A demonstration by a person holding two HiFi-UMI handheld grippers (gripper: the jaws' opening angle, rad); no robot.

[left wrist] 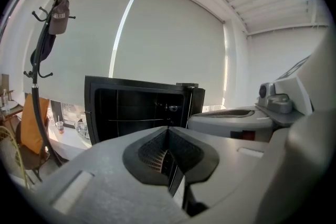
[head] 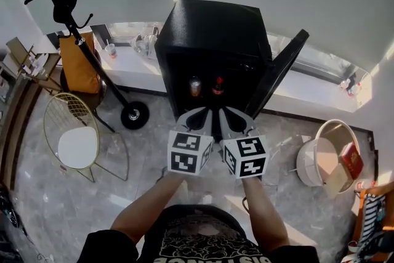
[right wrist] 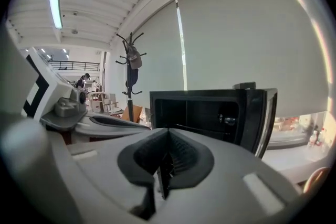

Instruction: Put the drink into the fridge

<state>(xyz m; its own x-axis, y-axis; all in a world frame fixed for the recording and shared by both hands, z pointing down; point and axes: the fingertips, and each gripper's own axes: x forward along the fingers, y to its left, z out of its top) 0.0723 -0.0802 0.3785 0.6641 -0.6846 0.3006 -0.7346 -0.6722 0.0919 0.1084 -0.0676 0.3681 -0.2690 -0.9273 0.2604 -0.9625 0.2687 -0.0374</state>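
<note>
Head view: black fridge (head: pixel 209 28) stands with its door (head: pixel 284 71) swung out to its right. Two bottles are upright inside, low down: an orange drink (head: pixel 195 87) and a red drink (head: pixel 217 85), just beside each other. Can't tell which one the task means, but both are in.

The left gripper (head: pixel 200 113) and right gripper (head: pixel 231 114) are side by side in front of the opening, clear of the bottles. Both have their jaws pressed together with nothing between them.

Judgement: placing looks done, and what's left is the door. To do that well, bring the right gripper round the door's outer face and push flat near the free edge. Swing it slowly so the bottles don't rock, and keep the left gripper out of the gap.

Only the head view shows the drinks. It also shows the wire chair (head: pixel 77 141) and white tub (head: pixel 326 157) on the floor.

Left gripper view has the coat rack (left wrist: pixel 39 60) and the fridge's upper shelf, with no bottles in frame. Right gripper view catches the door's inner edge and latch side, plus a lit room far off to the left.
</note>
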